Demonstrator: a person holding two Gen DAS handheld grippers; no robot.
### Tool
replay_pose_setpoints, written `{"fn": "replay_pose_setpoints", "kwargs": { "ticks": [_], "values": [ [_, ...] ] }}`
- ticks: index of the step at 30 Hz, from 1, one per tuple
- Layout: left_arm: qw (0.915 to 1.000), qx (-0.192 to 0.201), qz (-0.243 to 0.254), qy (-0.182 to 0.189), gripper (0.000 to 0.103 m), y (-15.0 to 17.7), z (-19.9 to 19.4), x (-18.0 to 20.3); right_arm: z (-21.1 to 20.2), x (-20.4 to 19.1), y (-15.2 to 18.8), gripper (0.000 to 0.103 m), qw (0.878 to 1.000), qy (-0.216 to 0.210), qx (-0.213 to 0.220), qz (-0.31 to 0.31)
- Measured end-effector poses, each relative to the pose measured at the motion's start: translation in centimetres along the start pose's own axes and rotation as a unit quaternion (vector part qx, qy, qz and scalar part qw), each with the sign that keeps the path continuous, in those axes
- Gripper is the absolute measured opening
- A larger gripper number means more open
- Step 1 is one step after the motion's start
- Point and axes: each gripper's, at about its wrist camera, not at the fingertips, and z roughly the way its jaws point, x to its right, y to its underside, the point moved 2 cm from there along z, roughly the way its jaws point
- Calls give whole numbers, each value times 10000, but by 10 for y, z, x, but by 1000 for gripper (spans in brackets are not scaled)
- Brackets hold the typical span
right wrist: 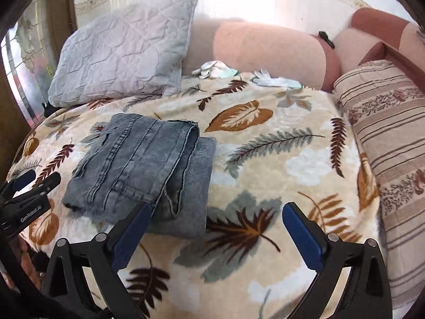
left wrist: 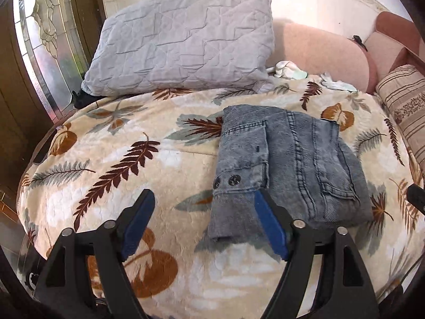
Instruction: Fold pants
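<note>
The pants [left wrist: 289, 164] sat near the middle of the leaf-print blanket [left wrist: 119, 159], already stacked into a chunky bundle, so the folding looked basically finished. Probably just a tidy-up of the loose leg end sticking out nearest the cameras. The left gripper [left wrist: 204, 218] was wide open, holding nothing, straddling that end. The right gripper [right wrist: 215, 226] gaped empty too, just right of the pants.

A bed [left wrist: 159, 159] carried a leaf-patterned blanket [right wrist: 265, 138]. A grey quilted pillow [left wrist: 180, 40] leaned against pink bolsters [right wrist: 265, 50]. A striped cushion [right wrist: 385, 122] lay right. Leaded glass [left wrist: 45, 26] stood left.
</note>
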Motion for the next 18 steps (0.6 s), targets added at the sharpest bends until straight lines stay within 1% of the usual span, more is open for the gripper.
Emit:
{"fn": "replay_pose_setpoints", "kwargs": {
  "ticks": [2, 4, 7, 9, 12, 15, 18],
  "values": [
    [9998, -14, 46, 197, 79, 5, -6, 4, -9, -3, 3, 102, 9997, 202, 137, -19],
    [9997, -89, 95, 205, 79, 7, -8, 8, -14, -5, 3, 103, 9993, 307, 229, -22],
    [9990, -225, 125, 354, 80, 9, -11, 13, -27, -5, 7, 103, 9985, 354, 423, -1],
    [9988, -206, 135, 432, 80, 9, -16, 14, -34, -5, 9, 103, 9977, 404, 540, 0],
    [9986, -103, 200, 474, 80, 10, -23, 17, -39, -4, 10, 103, 9977, 349, 582, 88],
    [9977, -1, 273, 629, 80, 10, -32, 21, -40, -3, 11, 103, 9982, 245, 523, 172],
    [9962, 45, 405, 772, 80, 10, -39, 28, -40, -3, 12, 103, 9981, 240, 530, 218]
  ]
}}
